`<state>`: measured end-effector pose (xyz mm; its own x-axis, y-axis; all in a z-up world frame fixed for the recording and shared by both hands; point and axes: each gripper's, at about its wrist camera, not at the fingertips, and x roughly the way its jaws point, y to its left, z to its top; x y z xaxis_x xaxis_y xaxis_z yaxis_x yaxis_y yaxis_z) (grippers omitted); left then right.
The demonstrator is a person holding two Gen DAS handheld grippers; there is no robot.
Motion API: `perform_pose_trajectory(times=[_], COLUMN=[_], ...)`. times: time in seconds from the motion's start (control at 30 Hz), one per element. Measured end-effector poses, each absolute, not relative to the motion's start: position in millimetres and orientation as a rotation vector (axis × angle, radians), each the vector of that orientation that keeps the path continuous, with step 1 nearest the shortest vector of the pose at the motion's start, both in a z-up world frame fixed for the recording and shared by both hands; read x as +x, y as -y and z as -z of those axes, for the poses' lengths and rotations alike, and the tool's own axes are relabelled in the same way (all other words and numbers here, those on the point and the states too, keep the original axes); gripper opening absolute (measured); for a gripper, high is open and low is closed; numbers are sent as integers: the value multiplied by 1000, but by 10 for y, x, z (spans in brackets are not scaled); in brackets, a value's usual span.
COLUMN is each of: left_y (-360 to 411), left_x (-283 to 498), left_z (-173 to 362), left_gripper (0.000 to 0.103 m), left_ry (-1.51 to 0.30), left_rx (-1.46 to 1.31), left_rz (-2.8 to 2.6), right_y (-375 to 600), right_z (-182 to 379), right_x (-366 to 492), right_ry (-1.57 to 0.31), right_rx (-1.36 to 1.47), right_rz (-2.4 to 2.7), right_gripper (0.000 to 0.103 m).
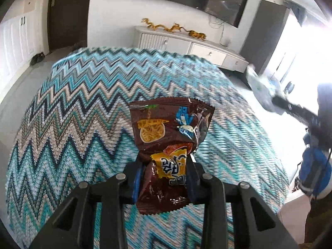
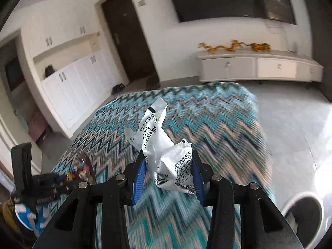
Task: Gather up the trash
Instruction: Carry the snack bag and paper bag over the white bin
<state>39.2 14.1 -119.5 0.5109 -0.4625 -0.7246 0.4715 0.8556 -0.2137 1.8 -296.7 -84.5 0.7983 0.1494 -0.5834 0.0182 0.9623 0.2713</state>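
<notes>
The teal, white and brown zigzag-patterned woven rug [image 1: 87, 108] lies flat, its surface bare on every side of both grippers. Beyond the rug's far edge a strip of pale floor [image 2: 290, 108] runs open up to the long white low cabinet [image 2: 259, 67]. A dark shoe [image 2: 305, 213] stands on the floor just off the rug's right edge.

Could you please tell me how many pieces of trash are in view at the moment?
2: a brown snack wrapper gripped in the left tongs, and a crumpled white wrapper gripped in the right tongs. Others may lie out of view.
</notes>
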Motion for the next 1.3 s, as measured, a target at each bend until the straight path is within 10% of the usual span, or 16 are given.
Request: perform_pose_trajectory(times=[0.57, 1.3], left_y=[1827, 4542], left_x=[-211, -418], left_z=[780, 1699], left_gripper=[32, 35], left_ry=[-822, -957], left_rx=[277, 574], left_rz=[881, 1045], right_y=[4375, 5518], right_z=[1432, 2290], right_x=[-1982, -2087], right_ry=[-630, -712], right_rx=[456, 595], right_rz=[336, 524], right_gripper=[41, 42])
